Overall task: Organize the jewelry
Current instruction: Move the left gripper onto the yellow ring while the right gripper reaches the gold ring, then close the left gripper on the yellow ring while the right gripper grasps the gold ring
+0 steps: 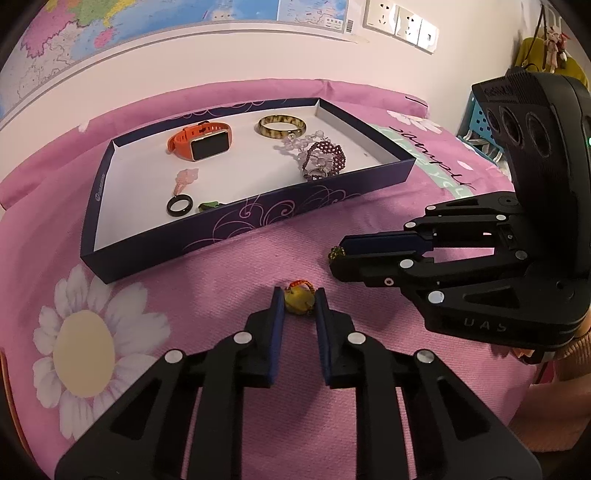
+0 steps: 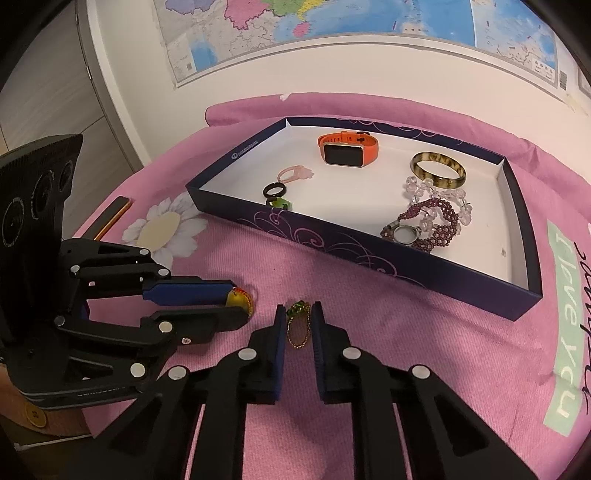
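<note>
A dark blue tray [image 1: 236, 229] [image 2: 369, 251] lies on the pink bedspread. It holds an orange smartwatch [image 1: 201, 142] [image 2: 347, 149], an amber bangle [image 1: 281, 125] [image 2: 437, 170], purple and clear bead bracelets [image 1: 323, 160] [image 2: 432, 219], a black ring [image 1: 179, 205] [image 2: 275, 191], a pink ring [image 1: 186, 177] and a green piece [image 2: 281, 203]. My left gripper [image 1: 299, 299] [image 2: 236, 302] is closed around a yellow charm [image 1: 298, 301] [image 2: 238, 298] on the bedspread. My right gripper [image 2: 298, 314] [image 1: 338, 258] straddles a green charm on a gold chain [image 2: 297, 325], pads close beside it.
The pink bedspread [image 1: 258, 266] has daisy prints [image 1: 83, 354] and a green text patch [image 2: 569, 332]. A wall with a map [image 2: 332, 33] and sockets [image 1: 400, 22] stands behind. A dark flat object [image 2: 112, 218] lies at the bed's left edge.
</note>
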Demonstrator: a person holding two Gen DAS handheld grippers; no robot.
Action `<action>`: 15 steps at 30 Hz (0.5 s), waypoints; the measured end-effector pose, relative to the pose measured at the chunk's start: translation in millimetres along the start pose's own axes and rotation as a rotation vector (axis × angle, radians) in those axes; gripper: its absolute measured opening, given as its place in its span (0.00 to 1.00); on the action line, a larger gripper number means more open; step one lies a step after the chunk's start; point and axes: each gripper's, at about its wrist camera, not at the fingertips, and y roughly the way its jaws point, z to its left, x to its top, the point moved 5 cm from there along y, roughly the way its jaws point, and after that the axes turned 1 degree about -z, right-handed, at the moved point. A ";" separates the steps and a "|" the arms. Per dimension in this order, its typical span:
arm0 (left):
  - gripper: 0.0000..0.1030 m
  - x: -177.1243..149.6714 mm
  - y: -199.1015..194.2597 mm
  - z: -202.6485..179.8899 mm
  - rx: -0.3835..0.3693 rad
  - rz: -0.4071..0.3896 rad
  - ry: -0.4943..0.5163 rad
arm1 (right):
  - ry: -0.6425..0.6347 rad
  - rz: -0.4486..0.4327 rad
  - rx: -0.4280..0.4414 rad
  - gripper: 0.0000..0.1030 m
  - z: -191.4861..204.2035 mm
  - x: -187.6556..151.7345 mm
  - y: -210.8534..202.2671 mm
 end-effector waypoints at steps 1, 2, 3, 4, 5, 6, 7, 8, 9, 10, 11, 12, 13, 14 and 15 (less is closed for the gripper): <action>0.17 -0.1 0.0 0.0 -0.001 0.000 -0.001 | 0.000 0.000 0.001 0.10 -0.2 0.0 -0.1; 0.17 -0.1 -0.2 -0.2 -0.003 -0.001 -0.004 | 0.000 -0.001 0.001 0.10 -0.2 0.2 0.1; 0.17 0.1 -0.4 0.3 -0.005 -0.003 -0.009 | 0.002 -0.003 0.000 0.10 -0.6 0.4 -0.1; 0.17 0.2 -0.3 0.6 -0.006 -0.004 -0.012 | 0.003 -0.003 0.002 0.10 -0.6 0.3 -0.2; 0.17 0.2 -0.3 0.6 -0.006 -0.004 -0.013 | 0.004 -0.003 0.003 0.10 -0.9 0.4 -0.2; 0.17 0.4 0.0 0.4 -0.005 -0.005 -0.014 | 0.006 -0.004 0.003 0.10 -1.3 0.5 -0.4; 0.16 0.4 -0.4 0.6 -0.004 -0.005 -0.015 | 0.008 -0.006 0.004 0.10 -1.4 0.5 -0.8; 0.17 0.5 -0.5 0.7 -0.004 -0.005 -0.015 | 0.010 -0.008 0.004 0.10 -1.7 0.6 -1.3; 0.17 0.4 -0.7 0.8 -0.004 -0.006 -0.016 | 0.013 -0.010 0.007 0.10 -2.0 0.7 -1.7; 0.17 0.5 -0.5 1.1 -0.005 -0.006 -0.018 | 0.015 -0.011 0.009 0.10 -2.1 0.6 -2.1; 0.17 0.5 -0.5 1.5 -0.005 -0.006 -0.019 | 0.017 -0.012 0.009 0.10 -2.2 0.5 -2.3; 0.17 0.3 -0.8 2.2 -0.006 -0.006 -0.021 | 0.018 -0.012 0.010 0.10 -2.2 0.3 -2.3; 0.17 0.3 -0.9 2.4 -0.006 -0.007 -0.022 | 0.019 -0.013 0.010 0.10 -2.2 0.0 -2.7; 0.17 0.2 -1.0 2.4 -0.006 -0.007 -0.023 | 0.022 -0.015 0.011 0.10 -2.3 -0.2 -3.1; 0.17 0.3 -1.0 2.8 -0.006 -0.007 -0.025 | 0.025 -0.016 0.012 0.10 -2.6 -0.1 -3.4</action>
